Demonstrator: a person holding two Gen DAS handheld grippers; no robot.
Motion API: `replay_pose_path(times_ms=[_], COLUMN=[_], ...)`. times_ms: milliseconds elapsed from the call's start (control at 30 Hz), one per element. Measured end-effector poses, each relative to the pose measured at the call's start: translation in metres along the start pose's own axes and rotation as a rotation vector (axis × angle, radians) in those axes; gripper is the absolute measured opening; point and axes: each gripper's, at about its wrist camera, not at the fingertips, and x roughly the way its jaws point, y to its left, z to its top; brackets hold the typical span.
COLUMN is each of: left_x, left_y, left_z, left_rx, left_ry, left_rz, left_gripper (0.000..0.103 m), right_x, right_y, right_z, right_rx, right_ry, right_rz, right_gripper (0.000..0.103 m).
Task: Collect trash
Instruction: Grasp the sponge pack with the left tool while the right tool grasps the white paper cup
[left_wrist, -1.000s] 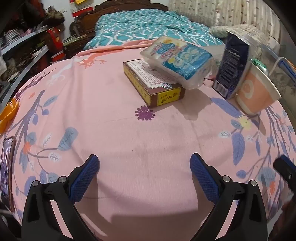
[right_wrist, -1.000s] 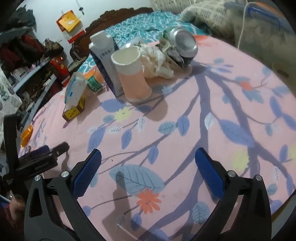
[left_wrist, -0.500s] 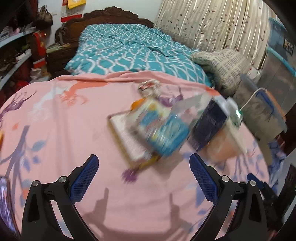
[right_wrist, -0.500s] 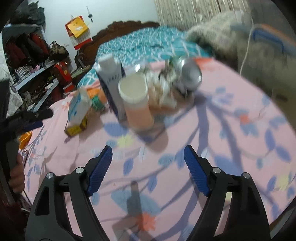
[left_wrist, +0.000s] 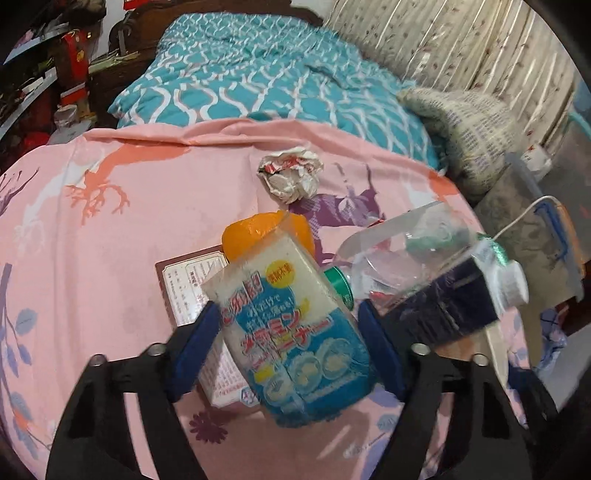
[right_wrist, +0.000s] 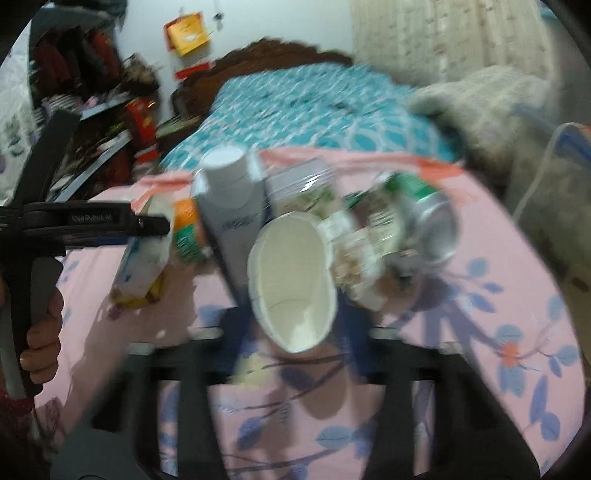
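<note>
My left gripper (left_wrist: 286, 345) has its blue pads on both sides of a blue-and-white sponge pack (left_wrist: 291, 332) that lies on a flat brown box (left_wrist: 192, 291). The pack fills the gap between the pads. My right gripper (right_wrist: 291, 325) is closed around a squashed paper cup (right_wrist: 291, 280); this view is blurred. Behind stand a dark carton (right_wrist: 229, 206), a clear plastic bottle (left_wrist: 402, 254), a crumpled paper ball (left_wrist: 290, 177), a dented can (right_wrist: 432, 225) and an orange lid (left_wrist: 266, 232).
The trash sits on a table under a pink patterned cloth (left_wrist: 92, 240). A bed with a teal quilt (left_wrist: 266, 74) lies behind it. Shelves (left_wrist: 33, 74) stand at the left. A grey box with a white cable (left_wrist: 535, 225) is at the right.
Both grippers moved forward to the trash and narrowed. The left one now brackets the sponge pack and the right one the paper cup.
</note>
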Motion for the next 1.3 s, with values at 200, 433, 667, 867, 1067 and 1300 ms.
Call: replay_pose_path(times_ms=[200, 433, 667, 867, 1067, 1300], left_x=[-0.048, -0.056, -0.051, -0.032, -0.023, 0.010], left_y=[0.007, 0.005, 0.001, -0.019, -0.053, -0.071], left_z=[-0.029, -0.055, -0.059, -0.057, -0.075, -0.092], left_rx=[0.049, 0.102, 0.107, 0.159, 0.300, 0.439], left_ry=[-0.083, -0.070, -0.057, -0.006, -0.009, 0.038], left_rz=[-0.093, -0.122, -0.007, -0.006, 0.020, 0.086], left_gripper=[0.018, 0.018, 0.072, 0.081, 0.087, 0.056], right_x=[-0.029, -0.072, -0.072, -0.071, -0.075, -0.076], right_y=[-0.014, -0.040, -0.046, -0.041, -0.050, -0.063], right_z=[-0.021, -0.053, -0.066, -0.072, -0.072, -0.070], right_rx=[0.056, 0.115, 0.150, 0.155, 0.180, 0.226], right_ry=[-0.062, -0.129, -0.103, -0.094, -0.095, -0.097], right_rz=[0.072, 0.061, 0.065, 0.063, 0.056, 0.069], right_gripper=[0.029, 0.028, 0.028, 0.028, 0.028, 0.028])
